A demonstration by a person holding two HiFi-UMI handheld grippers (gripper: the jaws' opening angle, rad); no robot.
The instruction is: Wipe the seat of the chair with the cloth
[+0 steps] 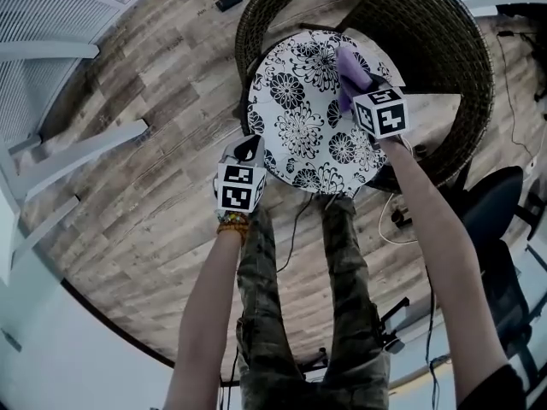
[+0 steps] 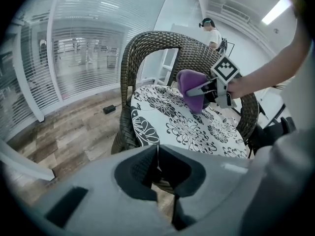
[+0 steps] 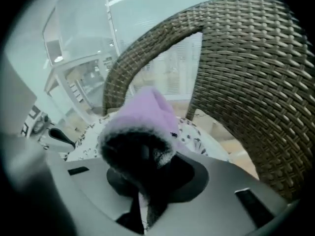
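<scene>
The wicker chair [image 1: 461, 49] carries a round white seat cushion with black flowers [image 1: 299, 118]. My right gripper [image 1: 363, 88] is shut on a purple cloth [image 1: 350, 71] and holds it over the back right part of the seat. In the left gripper view the cloth [image 2: 191, 88] hangs low over the seat cushion [image 2: 187, 127]; contact cannot be told. In the right gripper view the cloth [image 3: 147, 112] bulges out of the jaws and hides them. My left gripper [image 1: 248, 150] is shut on nothing, beside the seat's front left edge.
The chair's curved wicker back [image 3: 246, 58] rises close behind the cloth. A black adapter [image 1: 228, 1] and cables [image 1: 295, 229] lie on the wood floor. White frames [image 1: 85, 148] stand at the left, a dark office chair [image 1: 491, 207] at the right. A person [image 2: 212, 32] stands far off.
</scene>
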